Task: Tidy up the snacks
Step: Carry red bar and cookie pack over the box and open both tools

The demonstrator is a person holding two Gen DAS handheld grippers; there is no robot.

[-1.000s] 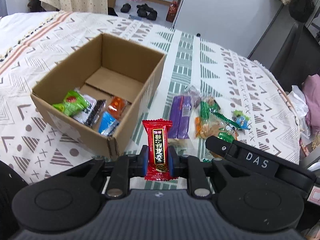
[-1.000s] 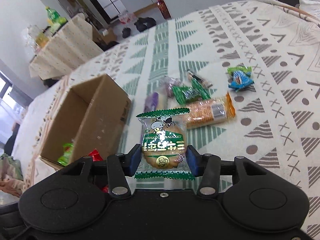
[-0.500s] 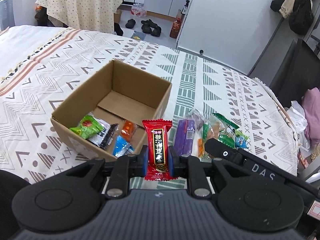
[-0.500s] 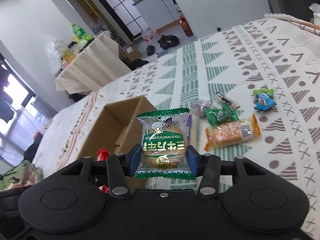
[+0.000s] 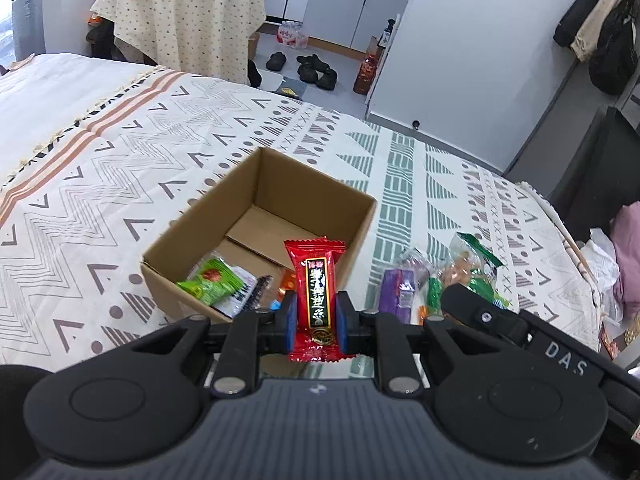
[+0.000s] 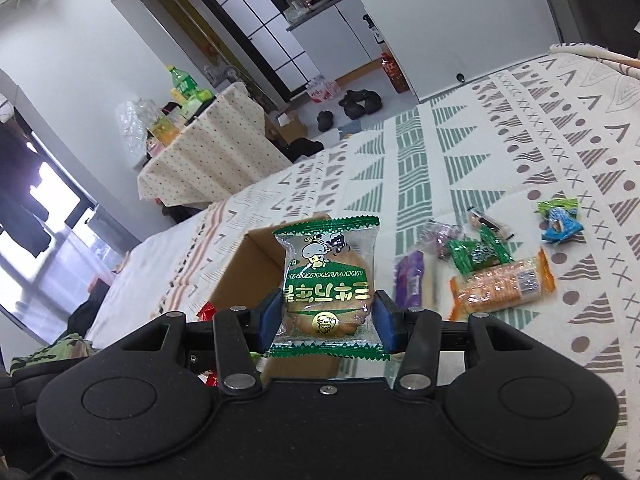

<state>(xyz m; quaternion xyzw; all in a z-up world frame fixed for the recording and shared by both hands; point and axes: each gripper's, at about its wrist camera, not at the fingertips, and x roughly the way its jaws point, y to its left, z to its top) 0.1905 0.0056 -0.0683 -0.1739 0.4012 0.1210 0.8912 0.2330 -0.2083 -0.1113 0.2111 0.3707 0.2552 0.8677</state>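
Cardboard box (image 5: 256, 240) sits mid-bed on the patterned bedspread (image 5: 120, 168), loads of bare cloth to its left. Left gripper (image 5: 314, 316) is pinching a red candy bar (image 5: 316, 296) upright, above the box's near edge. Right gripper (image 6: 326, 316) grips a green biscuit packet (image 6: 328, 280). Loose snacks (image 6: 500, 280) lie right of the box.

Patterned bed cover (image 5: 120, 168) bearing an open cardboard box (image 5: 188, 220), with loose snacks beside it on the cloth: purple packet (image 6: 410, 280), orange cracker pack (image 6: 504, 286), green wrapper (image 6: 478, 254), and, a little apart, blue-and-green candy (image 6: 560, 222).
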